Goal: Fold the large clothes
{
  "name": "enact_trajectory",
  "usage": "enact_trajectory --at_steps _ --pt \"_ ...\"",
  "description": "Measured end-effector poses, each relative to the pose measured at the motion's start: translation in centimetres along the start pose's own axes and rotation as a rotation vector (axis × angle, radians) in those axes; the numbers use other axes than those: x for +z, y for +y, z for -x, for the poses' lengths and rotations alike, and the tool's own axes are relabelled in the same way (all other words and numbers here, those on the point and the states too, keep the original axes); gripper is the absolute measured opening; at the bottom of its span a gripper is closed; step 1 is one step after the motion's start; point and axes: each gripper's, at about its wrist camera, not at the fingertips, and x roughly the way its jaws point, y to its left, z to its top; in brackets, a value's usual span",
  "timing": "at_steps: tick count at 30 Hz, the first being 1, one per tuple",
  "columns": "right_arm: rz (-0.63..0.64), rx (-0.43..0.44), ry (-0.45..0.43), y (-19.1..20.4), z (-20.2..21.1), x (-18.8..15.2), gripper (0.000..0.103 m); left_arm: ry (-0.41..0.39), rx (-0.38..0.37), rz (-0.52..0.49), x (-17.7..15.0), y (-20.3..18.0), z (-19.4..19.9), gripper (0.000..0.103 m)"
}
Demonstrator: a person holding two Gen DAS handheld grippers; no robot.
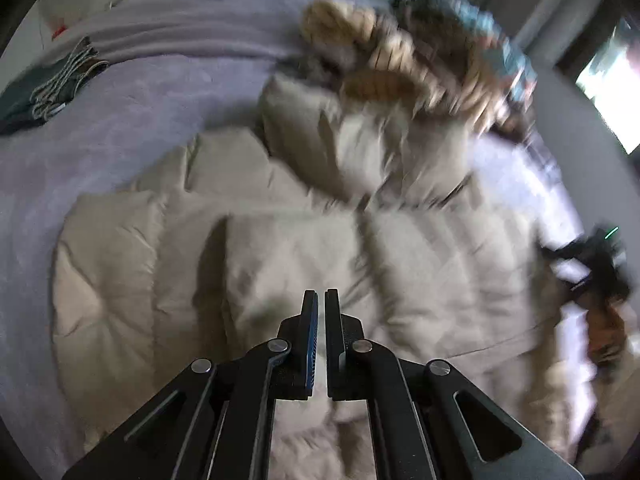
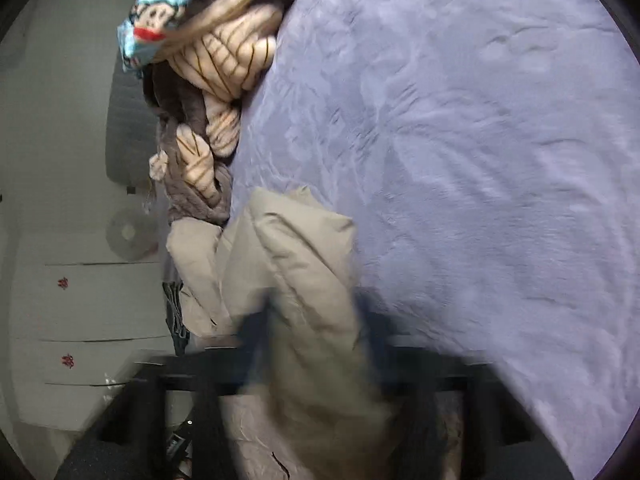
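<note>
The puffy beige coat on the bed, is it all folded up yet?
Partly folded. The puffy beige coat lies on the purple bedspread with one quilted panel doubled over its middle, but its hood end is still bunched.

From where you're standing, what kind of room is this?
Most likely a bedroom. A wide lilac blanket covers what looks like a bed, a beige puffer coat lies spread on it, more clothes are piled at its edge, and white drawers stand beside it.

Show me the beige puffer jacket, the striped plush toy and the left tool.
beige puffer jacket [image 1: 280, 248], left wrist view, quilted middle panel.
striped plush toy [image 2: 228, 64], right wrist view, cream striped body.
left tool [image 1: 321, 300], left wrist view, between its closed fingertips.
</note>
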Motion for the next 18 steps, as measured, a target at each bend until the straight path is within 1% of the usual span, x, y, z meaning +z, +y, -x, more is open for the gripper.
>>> enact_trajectory --at_steps 1,2,3,6,9,11,12,13,14,17,18 --pt "0.040 -0.046 -0.007 0.3 -0.3 0.1 0.021 0.021 0.032 -0.008 -0.1 0.0 -1.4 0.004" --pt "0.062 -0.085 -0.007 0.2 -0.6 0.4 0.021 0.030 0.025 -0.005 -0.2 0.2 -2.2 0.004" --pt "0.073 -0.105 -0.005 0.0 -0.9 0.6 0.021 0.033 0.002 0.011 -0.2 0.6 -3.1 0.004" --pt "0.106 -0.138 -0.006 -0.9 -1.8 1.3 0.021 0.028 -0.012 0.023 0.2 0.7 -4.1 0.004" --pt "0.143 -0.169 -0.019 -1.1 -2.2 1.4 0.021 0.028 0.005 0.002 0.1 0.4 -4.6 0.004" --pt "0.179 -0.205 -0.038 -0.4 -1.9 0.9 0.022 0.026 0.018 -0.008 0.0 0.3 -4.2 0.004" --pt "0.216 -0.251 -0.055 0.5 -1.6 0.5 0.023 0.026 0.025 -0.011 -0.2 0.2 -3.8 0.004" --pt "0.246 -0.283 -0.063 0.8 -0.7 -0.1 0.026 0.026 0.037 -0.014 -0.3 0.2 -3.4 0.004" --pt "0.297 -0.333 -0.078 1.8 -0.1 -0.7 0.026 0.021 0.046 -0.017 -0.4 0.1 -2.8 0.004" --pt "0.430 -0.429 -0.119 3.7 1.3 -2.7 0.026 -0.007 0.060 -0.020 -0.8 0.0 -0.7 0.004" --pt "0.480 -0.460 -0.139 4.4 2.1 -3.9 0.026 -0.015 0.057 -0.017 -1.1 0.0 -0.1 0.004"
